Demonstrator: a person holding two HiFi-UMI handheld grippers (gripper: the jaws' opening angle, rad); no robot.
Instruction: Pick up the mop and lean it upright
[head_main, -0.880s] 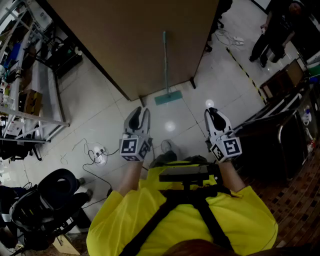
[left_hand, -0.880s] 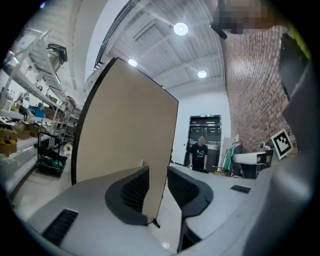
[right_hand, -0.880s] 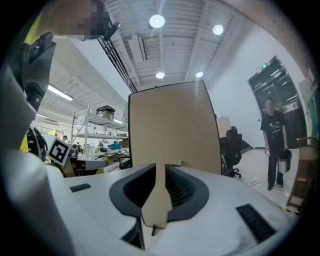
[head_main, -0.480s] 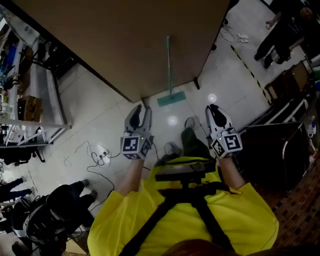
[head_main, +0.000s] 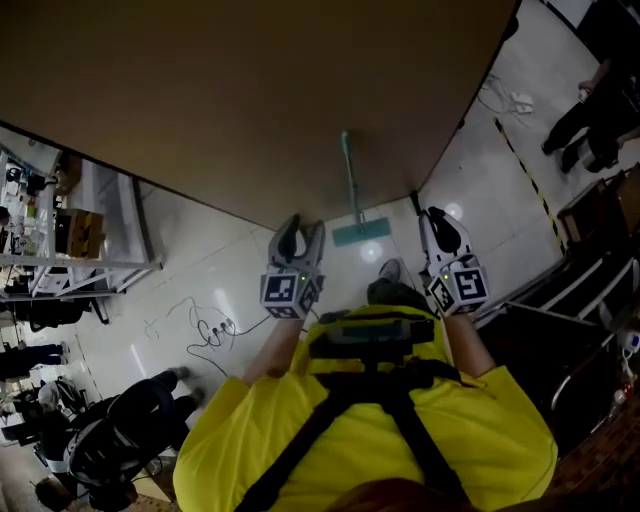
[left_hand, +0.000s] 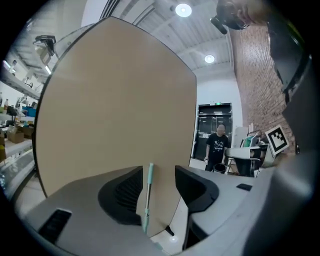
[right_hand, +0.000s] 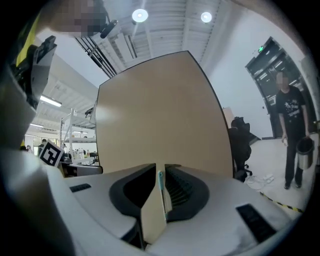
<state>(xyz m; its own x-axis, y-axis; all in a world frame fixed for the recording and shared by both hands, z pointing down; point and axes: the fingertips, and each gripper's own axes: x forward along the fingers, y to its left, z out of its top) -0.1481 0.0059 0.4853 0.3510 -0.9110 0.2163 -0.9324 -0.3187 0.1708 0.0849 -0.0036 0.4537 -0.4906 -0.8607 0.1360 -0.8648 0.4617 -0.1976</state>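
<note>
The mop (head_main: 349, 180) stands ahead of both grippers and apart from them, roughly midway between their lines of reach. Its flat head (head_main: 361, 232) sits on the floor (head_main: 200, 260) just beyond the fingertips. Its pale green handle rises against the tall brown board (head_main: 250, 100), tipped slightly so that the board takes its weight. That lean is what keeps it standing with nothing holding it: the head is braced on the tiles and the upper handle rests on the panel.

The left gripper (head_main: 299, 232) is held level and pointed straight at the board. Its jaws stand wide apart with nothing between the pads. In its own view the handle shows in the gap, but well off in the distance, not within reach. The right gripper (head_main: 438, 222) is carried the same way. Its jaws leave only a narrow gap, and that gap is also empty; the handle and the board's edge show far beyond it.

Both grippers sit close in front of the person's chest rather than stretched forward, which suggests neither is working on the mop at this moment. Judging from how the mop stands, the leaning step looks done.
</note>
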